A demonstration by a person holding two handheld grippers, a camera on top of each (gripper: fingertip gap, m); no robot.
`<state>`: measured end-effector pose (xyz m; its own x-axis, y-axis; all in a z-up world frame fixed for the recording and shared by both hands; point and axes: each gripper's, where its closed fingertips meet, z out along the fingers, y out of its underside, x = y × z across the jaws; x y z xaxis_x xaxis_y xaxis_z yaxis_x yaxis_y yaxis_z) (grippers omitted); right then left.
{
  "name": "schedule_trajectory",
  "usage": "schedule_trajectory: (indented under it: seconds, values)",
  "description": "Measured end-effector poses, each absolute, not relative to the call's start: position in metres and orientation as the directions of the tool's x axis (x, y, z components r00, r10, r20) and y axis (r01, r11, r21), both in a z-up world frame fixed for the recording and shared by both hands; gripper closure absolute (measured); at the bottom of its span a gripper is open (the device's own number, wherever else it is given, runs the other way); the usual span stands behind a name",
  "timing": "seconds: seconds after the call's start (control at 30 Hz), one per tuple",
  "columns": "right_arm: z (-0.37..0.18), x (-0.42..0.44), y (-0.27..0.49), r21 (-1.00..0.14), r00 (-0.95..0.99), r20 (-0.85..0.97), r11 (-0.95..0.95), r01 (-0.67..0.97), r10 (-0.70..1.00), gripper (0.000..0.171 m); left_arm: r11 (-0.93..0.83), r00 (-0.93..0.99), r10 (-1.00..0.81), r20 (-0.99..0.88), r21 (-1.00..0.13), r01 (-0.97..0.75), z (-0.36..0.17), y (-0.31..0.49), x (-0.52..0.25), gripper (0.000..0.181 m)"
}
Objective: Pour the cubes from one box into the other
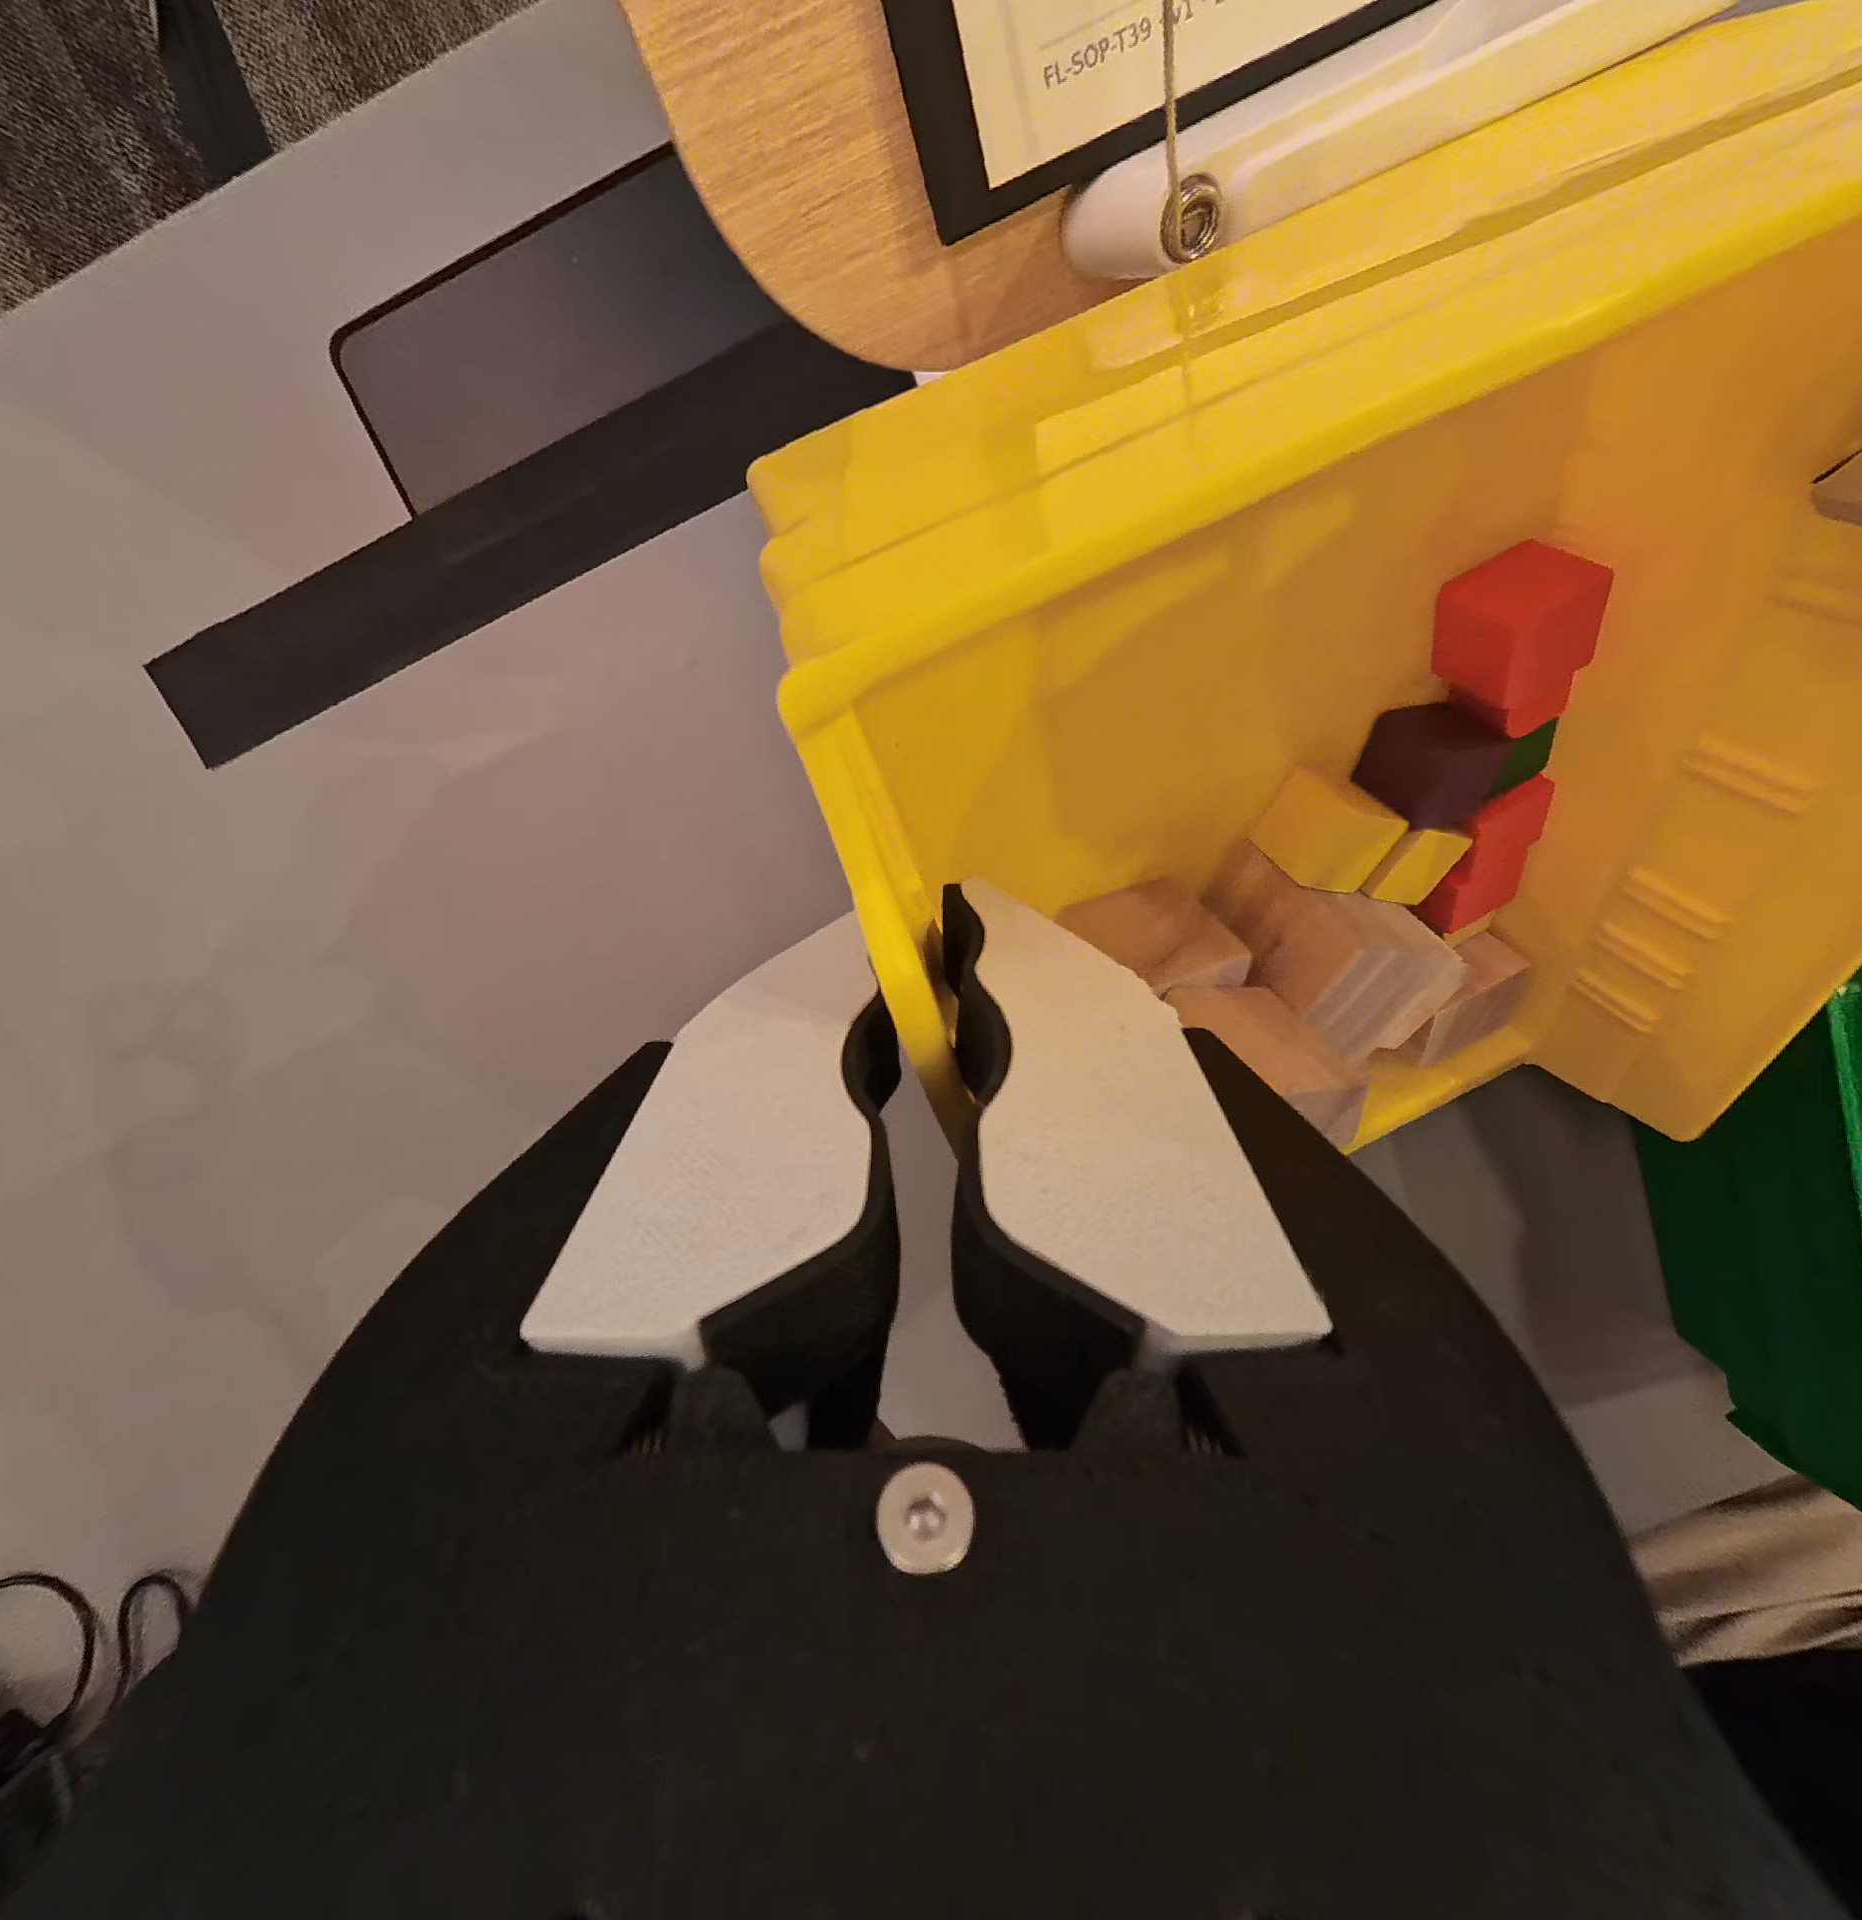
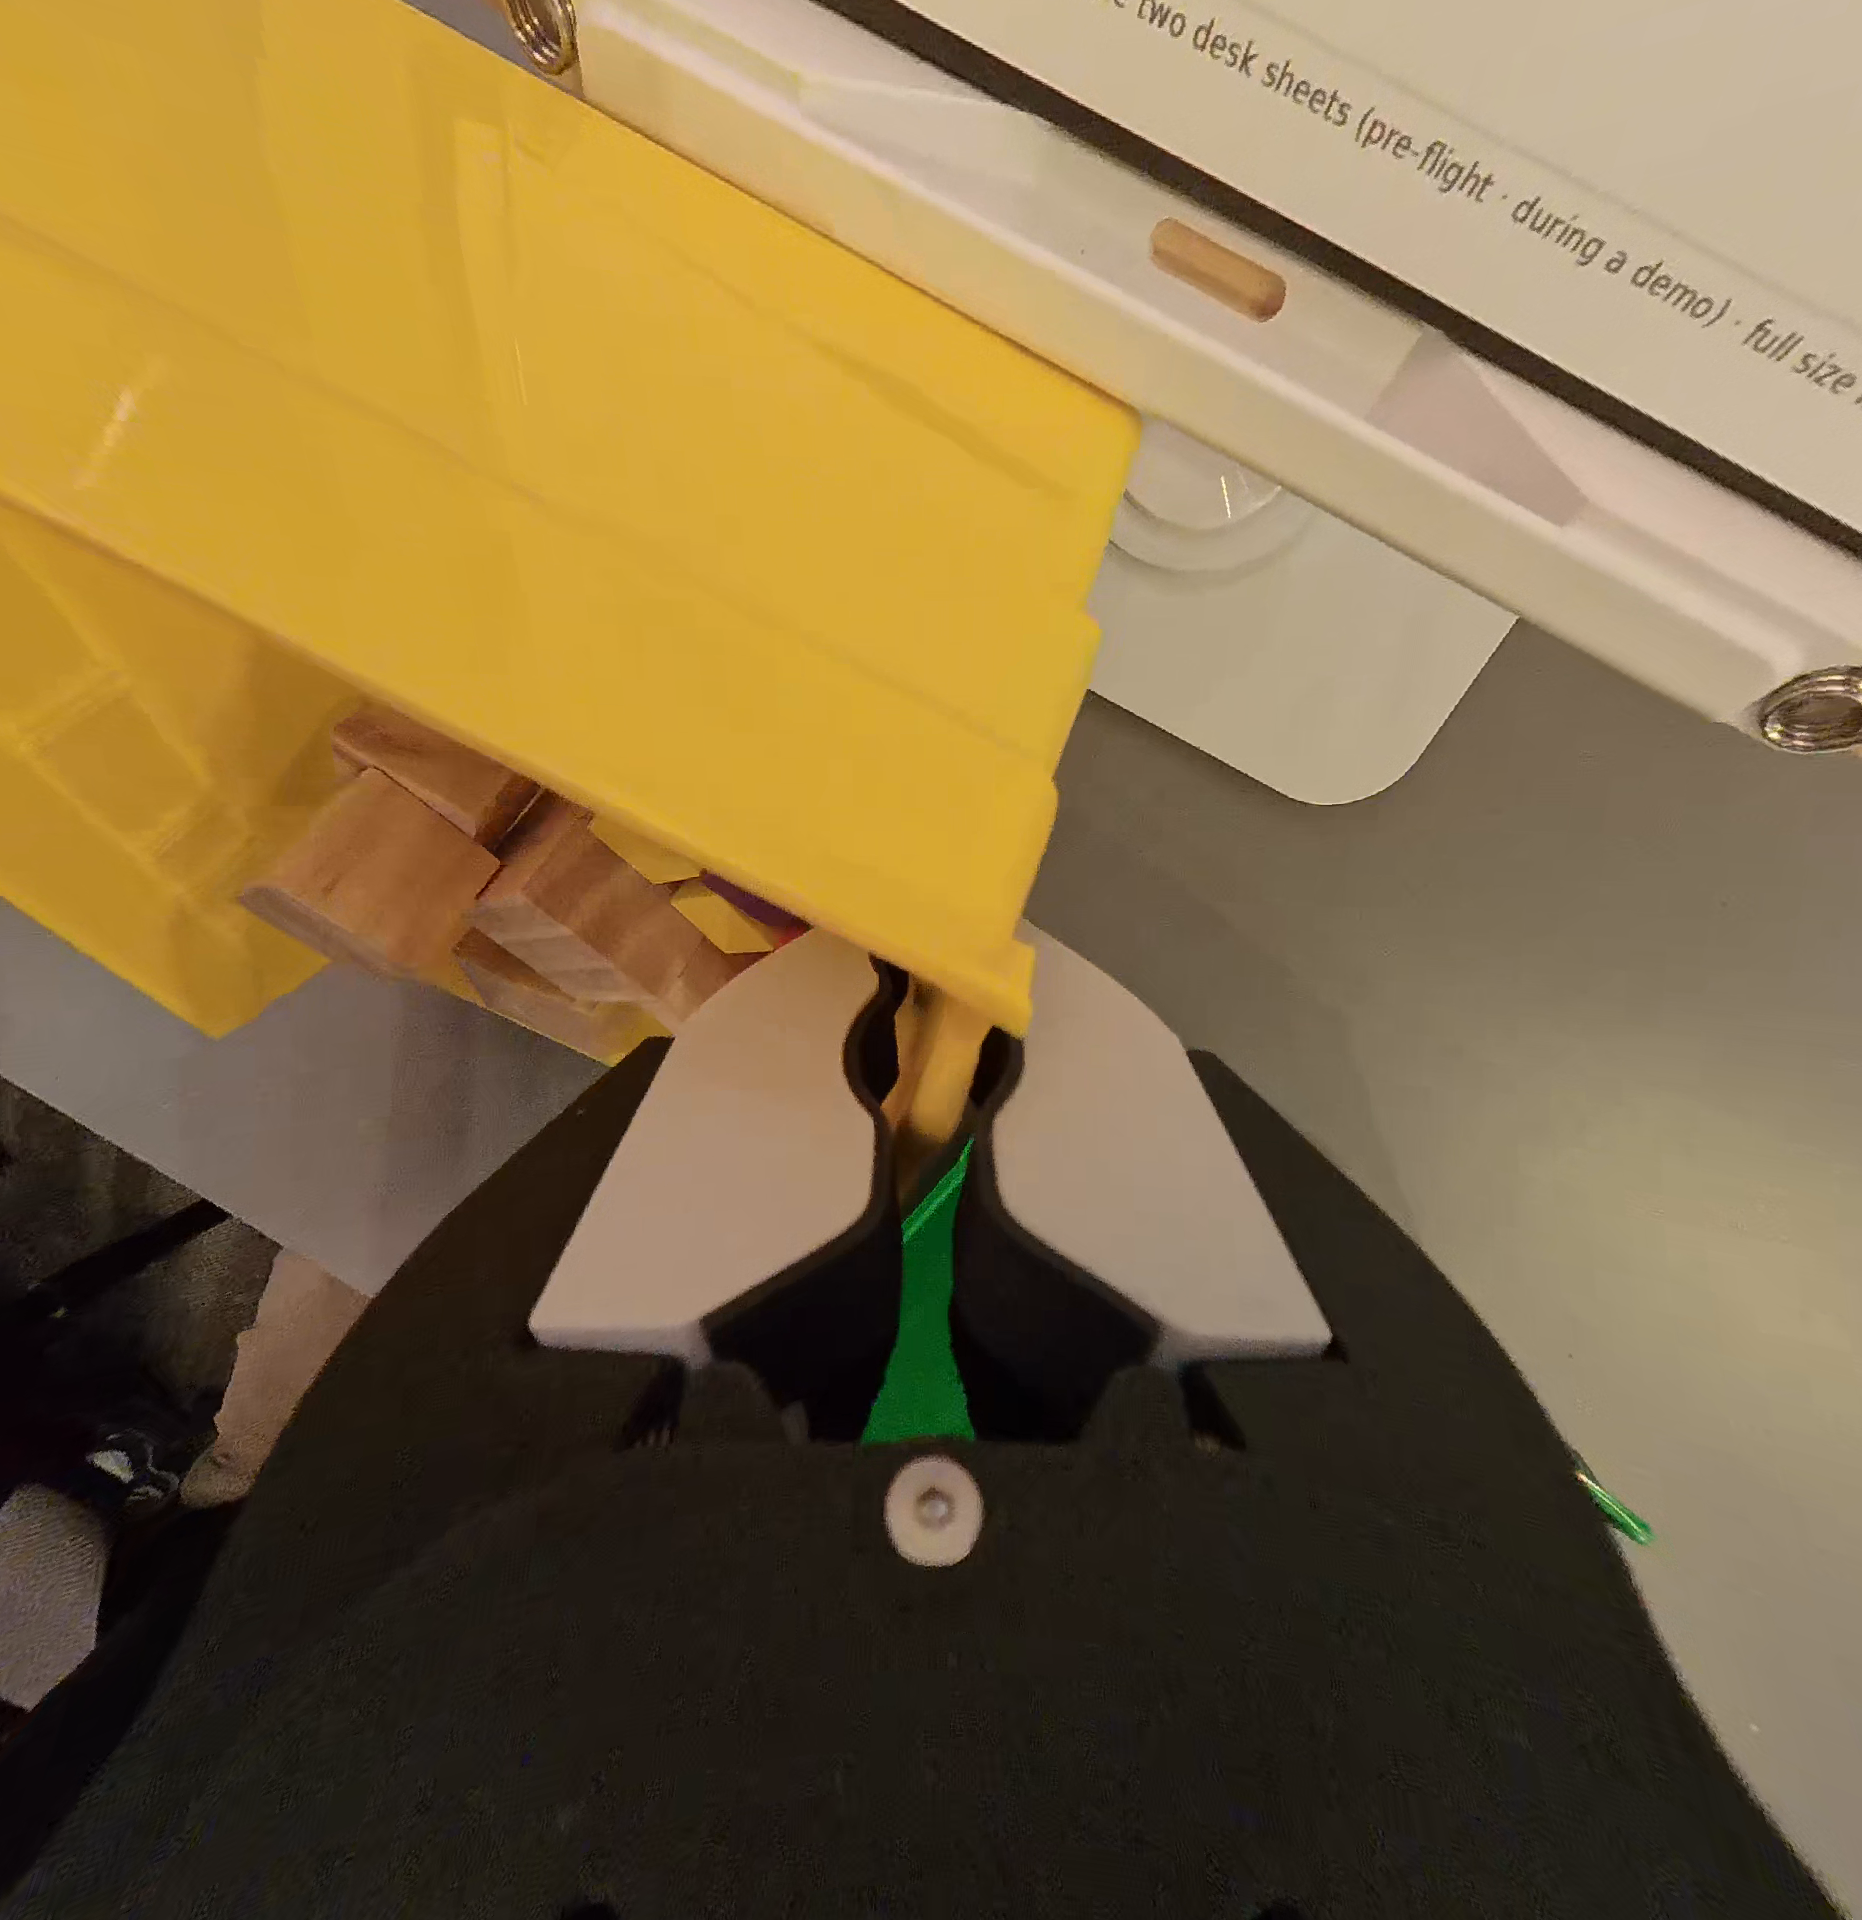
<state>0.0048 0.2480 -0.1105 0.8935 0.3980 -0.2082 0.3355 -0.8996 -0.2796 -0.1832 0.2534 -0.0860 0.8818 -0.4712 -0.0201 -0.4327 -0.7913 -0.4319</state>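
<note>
— Where's the yellow box right now?

— Up off the white table, tipped hard on its side. The left gripper has its jaws pinched narrow on one side wall, and the right gripper is clamped the same way on the rim at the other end.

— And the cubes?

— Piled in the low corner of the box. Plain wooden ones at the bottom edge, two yellow ones and a dark purple one above them, red ones highest, a bit of green tucked behind.

— The other box?

— The green box sits just below the yellow one's low edge. From the right side, green shows through the gap between the fingers.

— Anything else?

— A wooden board with a framed sheet lies behind.
</note>
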Motion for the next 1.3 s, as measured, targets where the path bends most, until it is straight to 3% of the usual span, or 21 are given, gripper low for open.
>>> schedule_trajectory:
  seconds: [0.6,1.3]
  values:
    - [-0.125,0.003,0.258,-0.169,0.88,-0.239,-0.91,0.378,0.41,0.171,-0.834,0.88,-0.472,0.055,-0.35,-0.426,-0.107,0.261,-0.184,0.176]
    - [-0.116,-0.002,0.255,-0.191,0.873,-0.268,-0.911,0.366,0.407,0.17,-0.823,0.878,-0.475,0.058,-0.382,-0.42,-0.098,0.261,-0.187,0.175]
